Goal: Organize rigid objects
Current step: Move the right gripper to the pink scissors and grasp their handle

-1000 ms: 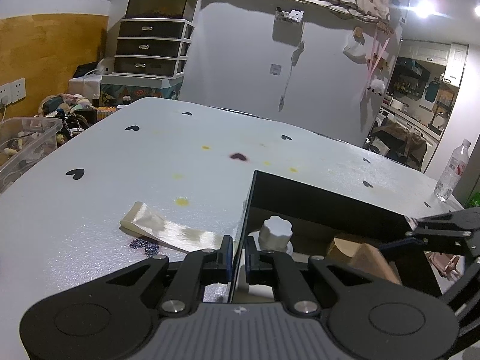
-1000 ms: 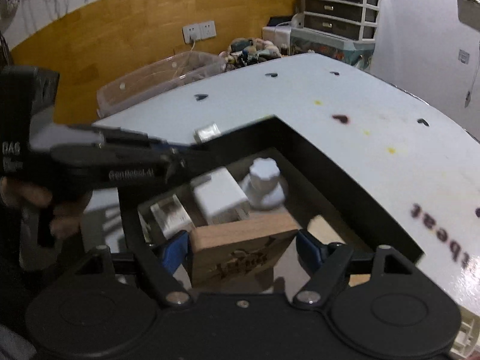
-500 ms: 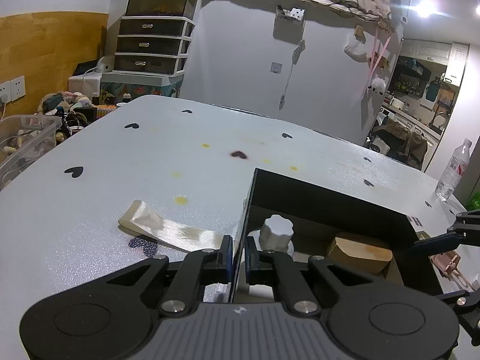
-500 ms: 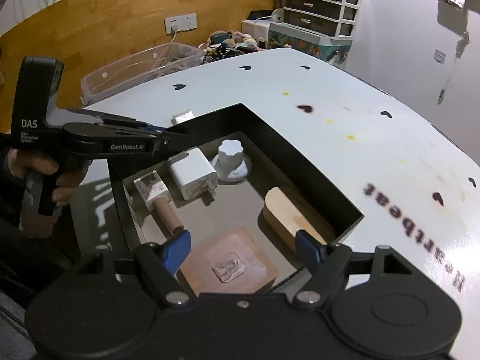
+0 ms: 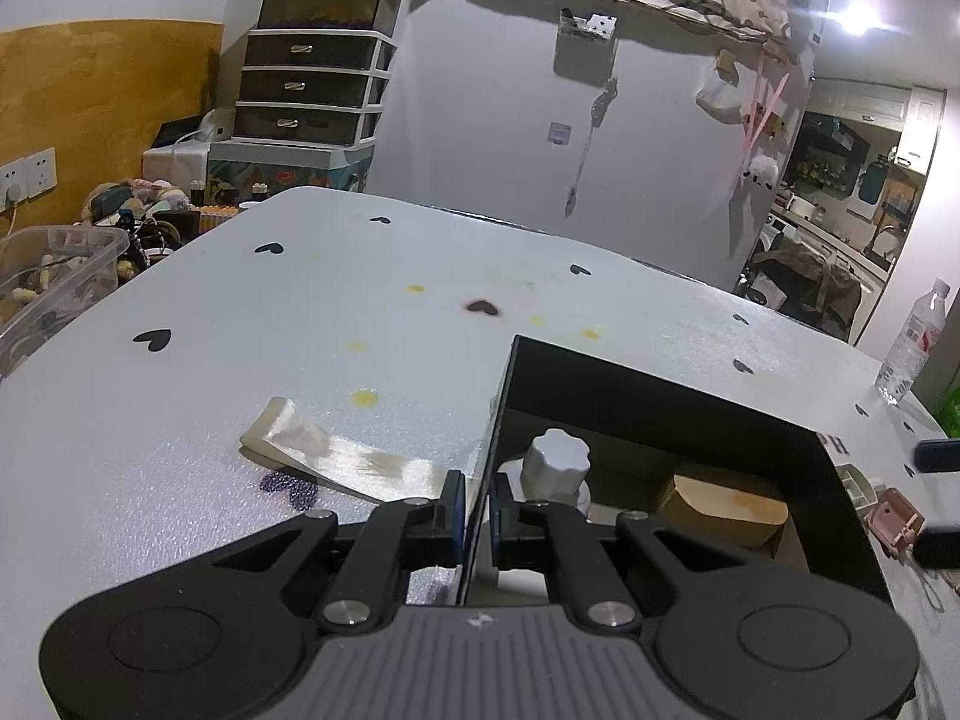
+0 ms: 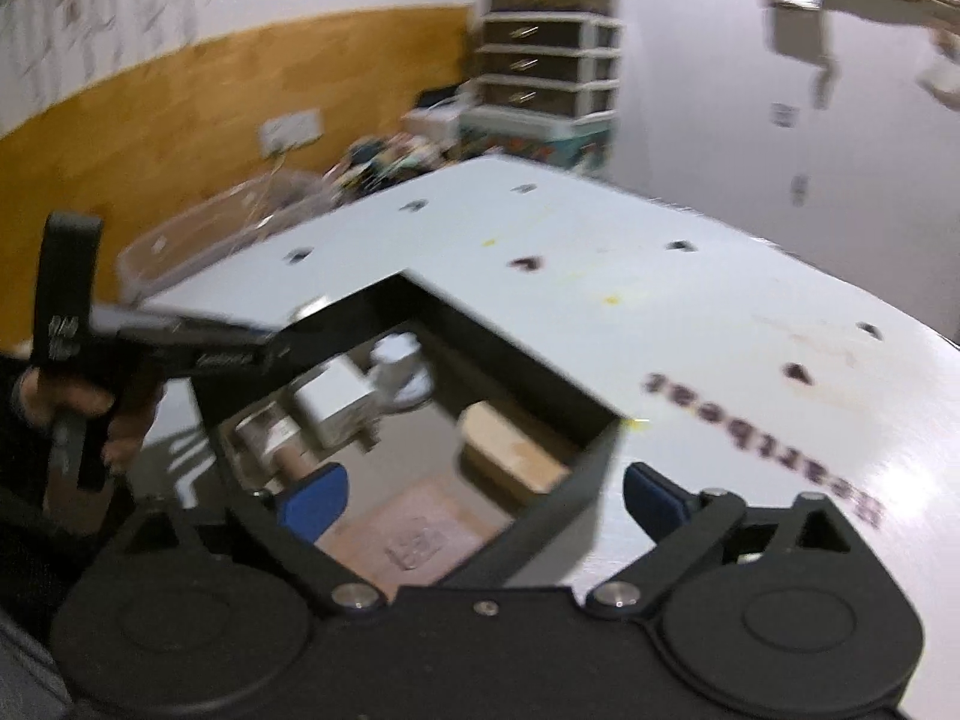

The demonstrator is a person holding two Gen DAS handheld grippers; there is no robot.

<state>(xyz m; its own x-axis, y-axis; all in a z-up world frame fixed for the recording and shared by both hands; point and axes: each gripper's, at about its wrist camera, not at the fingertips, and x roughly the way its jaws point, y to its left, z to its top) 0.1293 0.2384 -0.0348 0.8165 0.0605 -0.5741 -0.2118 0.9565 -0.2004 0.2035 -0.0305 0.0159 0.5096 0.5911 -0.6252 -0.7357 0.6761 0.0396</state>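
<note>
A black open box (image 5: 648,396) stands on the white table (image 5: 300,324). My left gripper (image 5: 477,516) is shut on the box's left wall. Inside lie a white knob (image 5: 555,456) and a rounded wooden block (image 5: 726,510). The blurred right wrist view shows the box (image 6: 516,336) holding the knob (image 6: 393,360), a white adapter (image 6: 336,396), a wooden block (image 6: 516,450) and a flat wooden plaque (image 6: 414,534). My right gripper (image 6: 480,495) is open and empty above the box's near corner. The left gripper also shows in the right wrist view (image 6: 276,348), held by a hand.
A strip of shiny ribbon (image 5: 336,456) lies on the table left of the box. A small pink object (image 5: 894,516) and a white piece (image 5: 858,480) lie right of the box. A water bottle (image 5: 912,342) stands at the far right edge. A clear bin (image 5: 48,282) sits off the table's left.
My right gripper released the wooden plaque into the box, opened, and pulled back up and to the right. My left gripper stayed clamped on the box wall.
</note>
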